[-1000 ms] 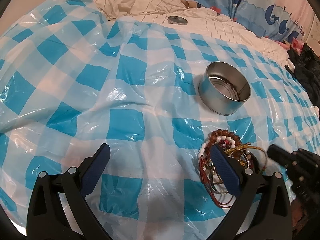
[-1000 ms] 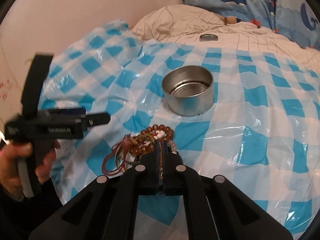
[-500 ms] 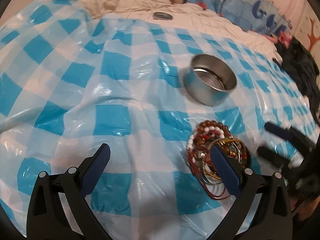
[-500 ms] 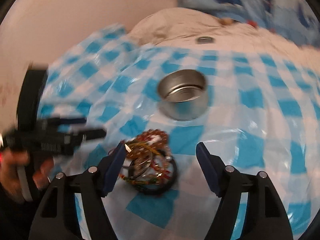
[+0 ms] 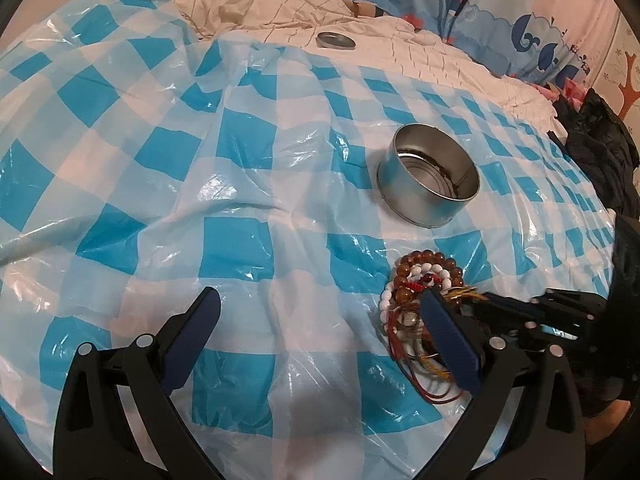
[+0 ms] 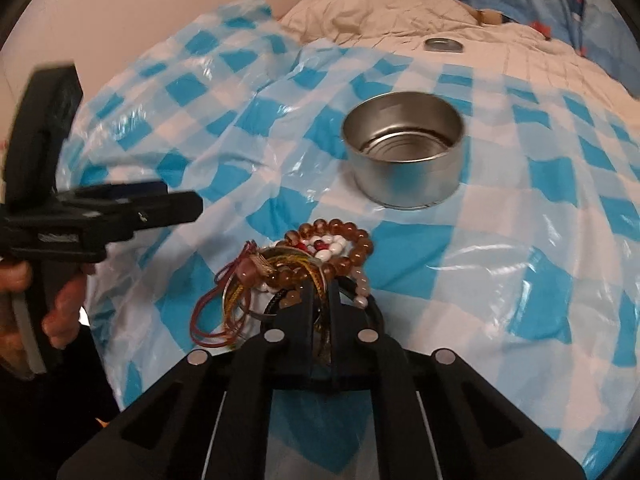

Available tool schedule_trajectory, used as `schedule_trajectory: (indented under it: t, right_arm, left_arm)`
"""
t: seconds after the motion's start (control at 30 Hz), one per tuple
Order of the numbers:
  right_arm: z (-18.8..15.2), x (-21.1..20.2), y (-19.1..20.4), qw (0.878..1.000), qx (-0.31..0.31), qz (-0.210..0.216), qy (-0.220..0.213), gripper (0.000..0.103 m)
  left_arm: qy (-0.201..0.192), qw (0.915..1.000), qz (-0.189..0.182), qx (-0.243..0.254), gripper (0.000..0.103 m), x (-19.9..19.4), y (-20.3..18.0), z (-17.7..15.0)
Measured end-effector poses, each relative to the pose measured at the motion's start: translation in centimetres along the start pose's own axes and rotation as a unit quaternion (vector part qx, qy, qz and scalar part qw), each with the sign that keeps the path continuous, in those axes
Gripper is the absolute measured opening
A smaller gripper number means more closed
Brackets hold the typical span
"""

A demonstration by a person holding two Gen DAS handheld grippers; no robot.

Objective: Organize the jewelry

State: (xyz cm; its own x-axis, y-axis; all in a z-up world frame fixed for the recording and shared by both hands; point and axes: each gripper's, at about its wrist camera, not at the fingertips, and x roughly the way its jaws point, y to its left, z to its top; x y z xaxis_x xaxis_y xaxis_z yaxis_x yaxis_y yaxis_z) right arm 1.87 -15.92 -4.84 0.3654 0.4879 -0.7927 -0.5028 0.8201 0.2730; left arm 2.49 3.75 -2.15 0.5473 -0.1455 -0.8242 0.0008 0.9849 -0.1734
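Jewelry pile (image 6: 308, 268): tangled heap of bracelets on the blue-and-white checked plastic sheet (image 5: 240, 240) spread over the bed. Brown bead bracelet (image 6: 352, 240) rings the far edge; white and red beads (image 6: 326, 246) sit inside it; red and yellow cords (image 6: 224, 312) loop out to the near left; a metal bangle runs through the middle.

Right tool (image 6: 322, 300): fingers drawn together, pinching strands at the near edge of the pile. Exactly which strands sit in the grip is hard to tell. From the left wrist view the same tool (image 5: 504, 304) reaches in from the right, tip buried in the heap.

Left tool (image 5: 320, 340): fingers spread wide apart, holding nothing, hovering over the sheet just left of the pile. Its right finger (image 5: 452, 344) overlaps the pile's near side in view; contact unclear. The hand (image 6: 40, 312) gripping its handle shows at the left in the right wrist view.

Round metal tin (image 6: 404, 152): open, upright, on the sheet just beyond the pile, not touching it. Inside looks bare metal.

Farther off: small round metal lid (image 5: 335, 41) on the cream quilt (image 5: 420, 56). Blue whale-print bedding (image 5: 520, 20) along the far edge. Dark bundle (image 5: 600, 144) at far right.
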Motion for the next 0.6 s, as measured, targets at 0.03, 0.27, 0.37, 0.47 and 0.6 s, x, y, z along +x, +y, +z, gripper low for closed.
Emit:
schedule_trajectory:
  t: [0.03,0.27,0.37,0.47,0.6]
  right_arm:
    - [-0.1,-0.5,-0.3,1.000,0.006,-0.003,-0.007,0.007]
    - [-0.1,-2.9,-3.6,0.996,0.081,0.006,-0.028,0.006]
    - [-0.3,-2.4,-5.1,0.994,0.104,-0.024,-0.011,0.006]
    - [-0.3,-2.7,-5.5,0.994,0.108,-0.027,-0.016,0.006]
    - [-0.4,-2.2,-5.5,0.995,0.104,0.002,0.000,0.025]
  left_arm:
    - [0.001,1.0000,0.000,0.001,0.096,0.1,-0.1,0.0]
    - [0.004,0.9984,-0.024,0.051,0.096,0.4,-2.5,-0.4]
    - [0.011,0.9969,-0.037,0.068,0.096,0.9,-3.5,-0.7]
    - [0.012,0.9938,-0.057,0.094,0.096,1.3,-5.0,-1.1]
    - [0.009,0.9877,-0.073,0.137,0.096,1.4,-7.2,-2.0]
